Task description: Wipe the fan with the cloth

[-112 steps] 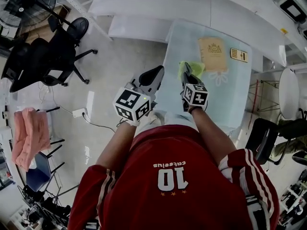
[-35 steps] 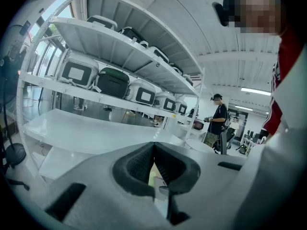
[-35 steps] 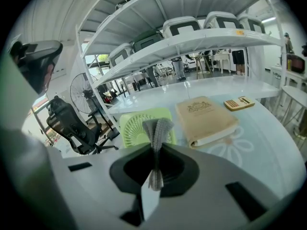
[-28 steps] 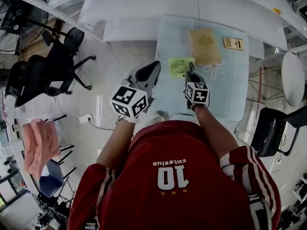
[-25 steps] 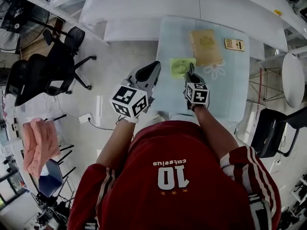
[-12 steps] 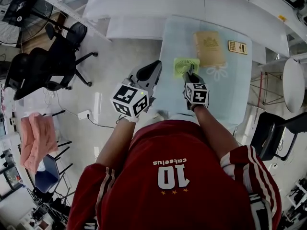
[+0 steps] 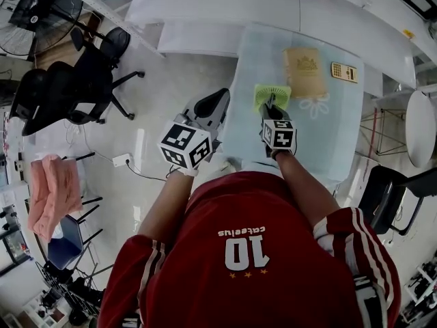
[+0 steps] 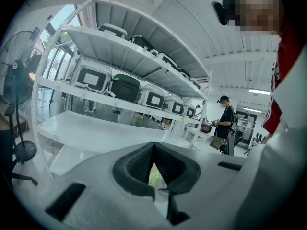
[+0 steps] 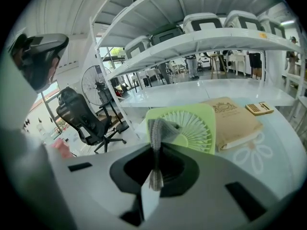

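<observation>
- Your right hand-held gripper (image 9: 156,150) has its 2 jaws pinched tight on a grey cloth (image 9: 158,127). A strip of the cloth stands up past the tips, and its lower end shows in the hollow behind them.
- The green fan (image 9: 189,126) is on the pale blue desk (image 7: 314,142) directly ahead of that gripper, with its grille turned toward it. The cloth's upper end overlaps the left side of the grille, but you cannot tell whether it presses on it.
- Your left hand-held gripper (image 8: 153,146) has its jaws closed together with nothing between them. In the head view it is off the desk's left edge, above the floor and apart from the fan.
- A tan book (image 7: 305,72) lies just beside the fan on its right, and a small calculator (image 7: 344,72) lies beyond the book. Only the cloth stands between your right jaws and the grille.
- Around you are black office chairs (image 7: 75,80) to the left, with a standing fan (image 9: 92,85) behind them. There is also a pink towel (image 7: 51,193) on a rack, and white shelves (image 8: 120,56) carrying cases.
</observation>
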A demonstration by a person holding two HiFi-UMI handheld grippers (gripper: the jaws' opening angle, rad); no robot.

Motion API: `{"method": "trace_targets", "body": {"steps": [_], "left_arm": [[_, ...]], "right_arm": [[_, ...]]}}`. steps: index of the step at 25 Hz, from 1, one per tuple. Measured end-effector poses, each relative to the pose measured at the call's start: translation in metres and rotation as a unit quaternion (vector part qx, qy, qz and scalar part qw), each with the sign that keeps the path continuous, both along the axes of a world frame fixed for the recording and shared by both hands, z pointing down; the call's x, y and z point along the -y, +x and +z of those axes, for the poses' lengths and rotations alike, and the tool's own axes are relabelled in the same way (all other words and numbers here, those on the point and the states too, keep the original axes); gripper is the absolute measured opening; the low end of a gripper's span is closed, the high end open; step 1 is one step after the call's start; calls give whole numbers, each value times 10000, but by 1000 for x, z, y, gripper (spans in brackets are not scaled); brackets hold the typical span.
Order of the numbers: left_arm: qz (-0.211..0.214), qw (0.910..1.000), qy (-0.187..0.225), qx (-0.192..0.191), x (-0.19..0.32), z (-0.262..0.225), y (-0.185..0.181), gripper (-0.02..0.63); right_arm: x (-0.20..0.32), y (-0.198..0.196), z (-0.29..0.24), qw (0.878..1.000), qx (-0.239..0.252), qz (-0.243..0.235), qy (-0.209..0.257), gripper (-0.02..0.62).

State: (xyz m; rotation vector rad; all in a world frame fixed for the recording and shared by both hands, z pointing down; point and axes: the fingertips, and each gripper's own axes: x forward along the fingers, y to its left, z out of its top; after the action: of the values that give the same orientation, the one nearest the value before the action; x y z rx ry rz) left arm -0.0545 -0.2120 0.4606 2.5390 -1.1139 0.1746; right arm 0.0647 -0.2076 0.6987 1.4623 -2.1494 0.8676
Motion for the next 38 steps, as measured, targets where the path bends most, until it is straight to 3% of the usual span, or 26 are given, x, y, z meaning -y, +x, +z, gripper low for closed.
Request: {"method": "trace_targets", "body": {"steps": [22, 29, 38], "left_arm": [[-419, 9991, -107, -22, -16, 7, -47, 0], [-325, 9994, -70, -46, -20, 2, -47, 0], [56, 9999, -24, -102, -25, -3, -28, 0]], "right_arm": [[-8, -45, 5, 9993, -34, -365, -47, 15], [-14, -44, 2, 9995, -95, -311, -32, 15], [-29, -20, -2, 9998, -148, 101, -24, 15]]}}
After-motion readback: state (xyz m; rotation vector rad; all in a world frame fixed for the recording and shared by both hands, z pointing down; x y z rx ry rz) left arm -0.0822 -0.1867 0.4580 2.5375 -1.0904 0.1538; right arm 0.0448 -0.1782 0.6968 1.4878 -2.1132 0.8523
